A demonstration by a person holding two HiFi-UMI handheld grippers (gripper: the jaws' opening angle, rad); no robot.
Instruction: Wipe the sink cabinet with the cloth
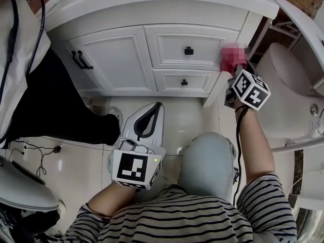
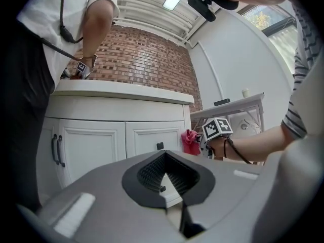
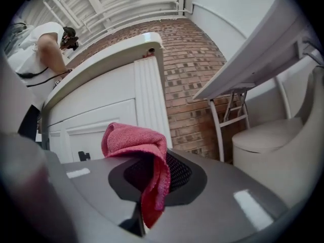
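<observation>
The white sink cabinet [image 1: 126, 54] has a door with black handles and two drawers with black knobs. A red cloth [image 1: 229, 65] is pinched in my right gripper [image 1: 234, 71], which is shut on it and holds it against the cabinet's fluted right corner post [image 1: 238, 39]. In the right gripper view the cloth [image 3: 139, 140] drapes over the shut jaws, with the post [image 3: 149, 100] just beyond. My left gripper [image 1: 154, 108] hangs low over the floor in front of the drawers, shut and empty; its view shows the cabinet [image 2: 91, 146] and the cloth [image 2: 190, 142] far off.
A person in a white top and black trousers [image 1: 50, 100] stands at the cabinet's left, one shoe [image 1: 115, 116] near my left gripper. A white toilet [image 1: 283, 70] sits right of the cabinet. Cables [image 1: 30, 151] lie on the tile floor at left.
</observation>
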